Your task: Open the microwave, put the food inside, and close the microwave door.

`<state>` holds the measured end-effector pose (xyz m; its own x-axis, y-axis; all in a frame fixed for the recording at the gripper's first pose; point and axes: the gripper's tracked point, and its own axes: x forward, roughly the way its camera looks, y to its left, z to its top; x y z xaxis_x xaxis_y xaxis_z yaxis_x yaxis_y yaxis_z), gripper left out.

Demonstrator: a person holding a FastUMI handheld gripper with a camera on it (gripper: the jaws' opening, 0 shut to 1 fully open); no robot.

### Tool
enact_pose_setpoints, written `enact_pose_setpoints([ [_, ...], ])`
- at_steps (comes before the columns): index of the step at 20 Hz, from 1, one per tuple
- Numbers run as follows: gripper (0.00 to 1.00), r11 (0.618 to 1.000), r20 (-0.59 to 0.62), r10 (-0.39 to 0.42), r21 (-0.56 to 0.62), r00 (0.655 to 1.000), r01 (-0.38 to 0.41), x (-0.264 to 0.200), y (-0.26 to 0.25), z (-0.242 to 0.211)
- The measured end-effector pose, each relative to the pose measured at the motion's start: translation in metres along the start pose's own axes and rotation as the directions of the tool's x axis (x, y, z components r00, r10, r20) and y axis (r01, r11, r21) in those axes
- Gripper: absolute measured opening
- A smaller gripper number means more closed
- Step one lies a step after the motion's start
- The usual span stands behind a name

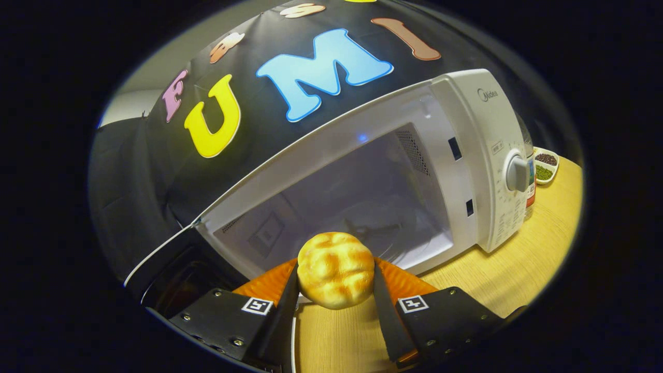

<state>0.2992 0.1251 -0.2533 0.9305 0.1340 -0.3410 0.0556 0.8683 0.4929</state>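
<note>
A: How is the gripper [335, 282] set?

B: Its two fingers [287, 300] are pressed on either side of a golden bread roll [335, 269], which is held between them above the wooden table [518, 269].

A: And where is the roll placed against the microwave [362, 181]?

B: It is held just ahead of the open cavity, at its front sill. The door [171, 269] is swung wide to the left. The control dial [516, 172] is seen on the right panel, and a small dish of seeds [545, 166] is set beyond the oven.
</note>
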Motion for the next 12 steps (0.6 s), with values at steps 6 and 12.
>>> enact_pose_setpoints([
  [6,0.73,0.998,0.033,-0.056,0.038,0.998,0.055,0.04,-0.007,-0.011],
  [12,0.73,0.993,0.044,-0.106,0.054,0.993,0.104,0.066,-0.018,-0.012],
])
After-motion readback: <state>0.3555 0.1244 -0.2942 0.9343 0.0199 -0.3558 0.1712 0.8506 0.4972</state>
